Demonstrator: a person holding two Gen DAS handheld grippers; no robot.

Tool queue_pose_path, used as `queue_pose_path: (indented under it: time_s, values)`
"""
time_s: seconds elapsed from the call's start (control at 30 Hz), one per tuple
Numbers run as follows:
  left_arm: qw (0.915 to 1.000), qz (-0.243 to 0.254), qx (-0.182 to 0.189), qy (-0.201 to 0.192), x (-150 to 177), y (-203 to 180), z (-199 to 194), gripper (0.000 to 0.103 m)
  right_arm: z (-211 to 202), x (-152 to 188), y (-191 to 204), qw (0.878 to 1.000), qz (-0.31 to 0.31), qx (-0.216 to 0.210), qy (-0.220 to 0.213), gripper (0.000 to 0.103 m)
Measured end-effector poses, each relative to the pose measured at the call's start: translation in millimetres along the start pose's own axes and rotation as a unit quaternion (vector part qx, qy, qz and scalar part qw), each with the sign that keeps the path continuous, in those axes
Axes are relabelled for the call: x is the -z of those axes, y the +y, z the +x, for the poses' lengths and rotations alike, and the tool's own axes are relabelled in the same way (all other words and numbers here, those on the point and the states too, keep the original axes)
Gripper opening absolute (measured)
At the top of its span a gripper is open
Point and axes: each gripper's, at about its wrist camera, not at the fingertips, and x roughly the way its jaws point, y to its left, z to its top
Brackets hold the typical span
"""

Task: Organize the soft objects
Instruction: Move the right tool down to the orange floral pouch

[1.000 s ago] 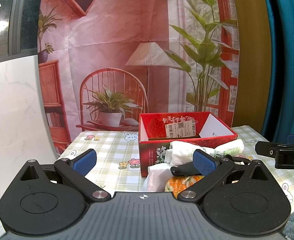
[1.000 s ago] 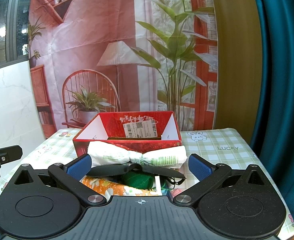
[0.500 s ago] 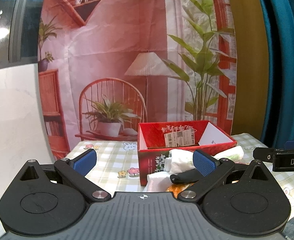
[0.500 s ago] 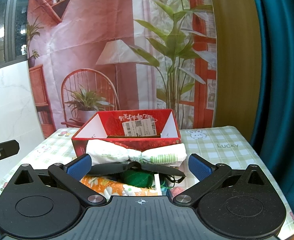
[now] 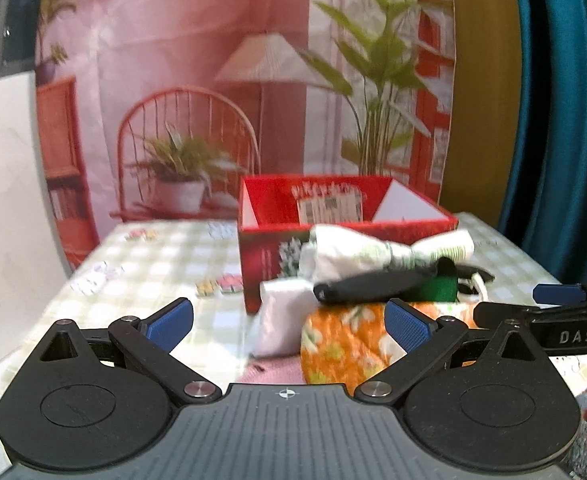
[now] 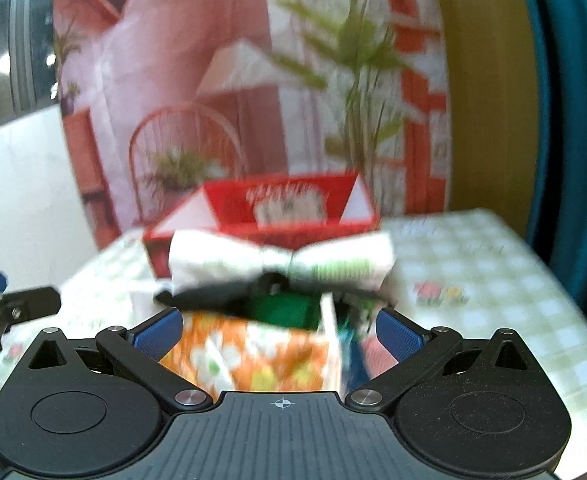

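Covering the table point(image 5: 165, 256) is a green checked cloth. Red box point(image 5: 269, 264) at rear centre, open-topped, apparently empty. Heap of soft items touching its front: white knotted bundle point(image 5: 357, 252) on top, black strap point(image 5: 377, 286) beneath, orange floral cloth point(image 5: 341, 340) lowest and nearest. Left gripper point(image 5: 289, 322) jaws spread wide, holding nothing, short of the heap. Right gripper point(image 6: 279, 332) likewise released, empty, facing the floral cloth. Right view blurred.

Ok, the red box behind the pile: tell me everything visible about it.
The red box looks like printed cardboard: open-topped, upright on the checked tablecloth, white inside walls, a barcode label on the inner back wall, flower print on its front. No contents show. A white and green tied bundle lies against its front; neither gripper touches it.
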Motion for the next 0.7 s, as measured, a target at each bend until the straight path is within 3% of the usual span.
queue_pose_path:
  time_s: [0.13,0.23,0.4,0.5,0.7]
  values:
    - [0.9997,0.008,0.008,0.021,10,2,17,0.099,14,13,1,0.999,-0.008,0.025,0.031,0.103]
    - [0.999,0.011,0.02,0.038,16,1,26,0.092,20,16,-1,0.999,-0.007,0.018,0.034,0.102]
    - [0.9966,-0.005,0.046,0.067,27,5,41,0.077,32,25,1,0.998,-0.024,0.007,0.061,0.078]
    - [0.9944,-0.02,0.066,0.08,33,8,51,0.072,39,32,3,0.996,-0.027,-0.002,0.079,0.074]
    - [0.9902,-0.042,0.096,0.093,41,10,66,0.071,49,38,7,0.995,-0.041,0.003,0.086,0.067]
